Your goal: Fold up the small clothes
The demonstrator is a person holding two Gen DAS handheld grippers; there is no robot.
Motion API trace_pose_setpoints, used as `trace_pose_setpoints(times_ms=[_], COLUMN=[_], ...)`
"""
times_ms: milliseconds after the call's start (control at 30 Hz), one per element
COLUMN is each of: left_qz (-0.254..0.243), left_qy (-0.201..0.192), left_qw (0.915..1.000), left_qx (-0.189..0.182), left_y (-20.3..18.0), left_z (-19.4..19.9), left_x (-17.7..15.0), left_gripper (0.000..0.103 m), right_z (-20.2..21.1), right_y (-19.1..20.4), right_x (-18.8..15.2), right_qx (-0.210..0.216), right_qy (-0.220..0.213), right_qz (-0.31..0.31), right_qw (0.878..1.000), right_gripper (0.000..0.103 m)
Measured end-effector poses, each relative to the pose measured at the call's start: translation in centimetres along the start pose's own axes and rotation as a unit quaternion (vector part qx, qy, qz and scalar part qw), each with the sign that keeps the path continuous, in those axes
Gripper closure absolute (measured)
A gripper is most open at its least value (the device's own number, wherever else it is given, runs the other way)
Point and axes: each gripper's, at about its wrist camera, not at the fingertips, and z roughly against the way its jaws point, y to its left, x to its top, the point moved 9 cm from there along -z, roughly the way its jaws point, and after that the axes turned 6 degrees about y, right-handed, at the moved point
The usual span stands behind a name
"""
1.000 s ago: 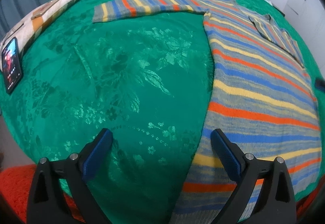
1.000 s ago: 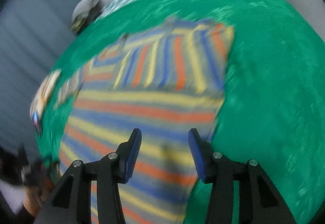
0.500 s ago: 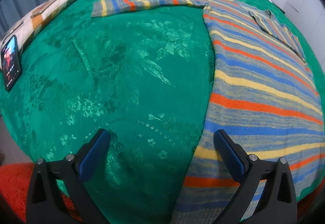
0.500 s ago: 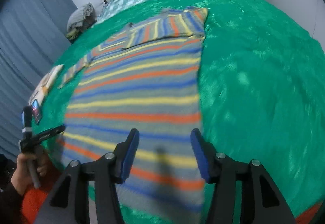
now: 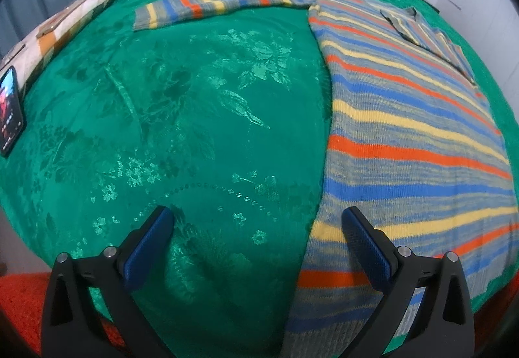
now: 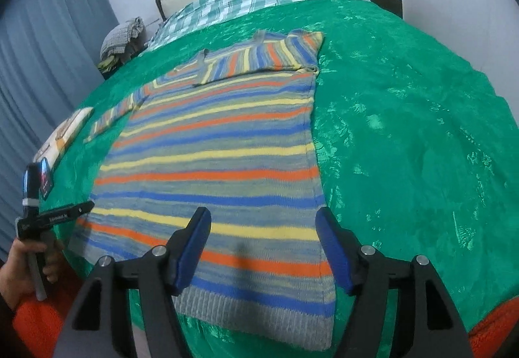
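progress: early | striped sweater (image 6: 211, 163) flat on bed (image 6: 405, 131), one sleeve (image 6: 259, 59) folded, other sleeve (image 5: 211, 3) outstretched | left gripper (image 5: 256, 228), right gripper (image 6: 262, 244) jaws released, empty

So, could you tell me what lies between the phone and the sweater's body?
Only bare green bedspread lies between the phone and the striped sweater, as the left wrist view shows.

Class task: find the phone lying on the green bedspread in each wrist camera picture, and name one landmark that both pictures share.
Left wrist view: the phone lies at the far left edge.
Right wrist view: the phone is at the left edge, just behind the left gripper.
Shared landmark: the striped sweater.
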Motion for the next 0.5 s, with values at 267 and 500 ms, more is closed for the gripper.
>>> trace_pose_setpoints(times_ms=[267,500], left_qz=[0.024,0.05], left_qy=[-0.022,-0.05], left_qw=[0.9984,0.9961], left_qx=[-0.046,-0.053], left_y=[0.4,1.2], left_z=[1.6,2.8], left_x=[0.6,1.5], left_gripper=[0.001,0.001], right_z=[0.1,0.0], right_y=[1.0,1.6], right_x=[-0.1,0.0], right_qx=[0.0,0.005], right_qy=[0.002,0.002], right_qz=[0.021,0.032], right_qw=[1.0,0.999], right_gripper=[0.036,0.036])
